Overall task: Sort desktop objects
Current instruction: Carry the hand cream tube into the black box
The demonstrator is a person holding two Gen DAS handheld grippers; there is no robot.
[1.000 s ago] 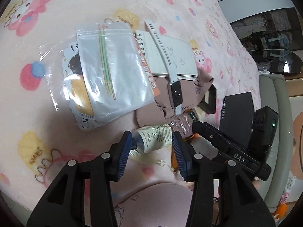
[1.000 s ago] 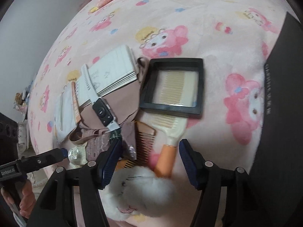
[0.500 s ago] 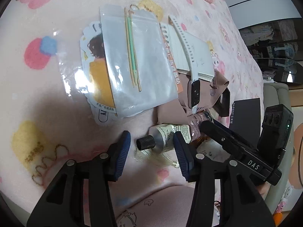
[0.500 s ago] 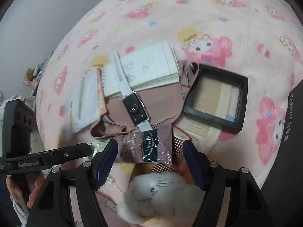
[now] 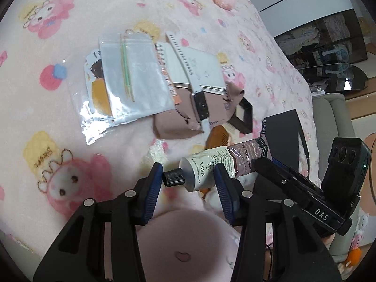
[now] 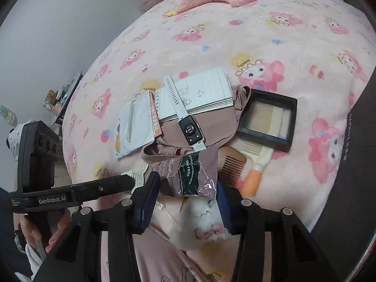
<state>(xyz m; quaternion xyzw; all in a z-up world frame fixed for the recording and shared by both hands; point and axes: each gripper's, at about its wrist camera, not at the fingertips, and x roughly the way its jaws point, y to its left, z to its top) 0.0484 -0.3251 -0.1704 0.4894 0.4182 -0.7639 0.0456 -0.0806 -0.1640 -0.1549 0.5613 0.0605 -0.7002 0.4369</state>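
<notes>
A cream hand cream tube (image 5: 202, 172) with a black cap hangs just above the pink blanket, crosswise between my left gripper's (image 5: 188, 172) pads, which are shut on it. The tube's far end sits in a mauve plastic wrapper (image 6: 188, 174) with a dark green label. My right gripper (image 6: 188, 183) has that wrapper between its blue pads; its jaws are closing and both pads touch the crumpled plastic. The left gripper's finger (image 6: 98, 188) reaches in from the left in the right wrist view. The right gripper's black finger (image 5: 282, 181) shows at the right in the left wrist view.
Beyond lie a zip bag (image 5: 134, 80) with swabs, a spiral notebook (image 6: 202, 91), a white-strapped watch (image 6: 190, 129) on a brown pouch (image 6: 218, 122), a black framed box (image 6: 268, 119), two combs (image 6: 231, 166) and a white plush (image 6: 204, 221). A black box (image 6: 357, 164) borders the right.
The right gripper's jaws have narrowed from wide apart onto the mauve wrapper. Both grippers have risen, and the tube has come up off the blanket.
</notes>
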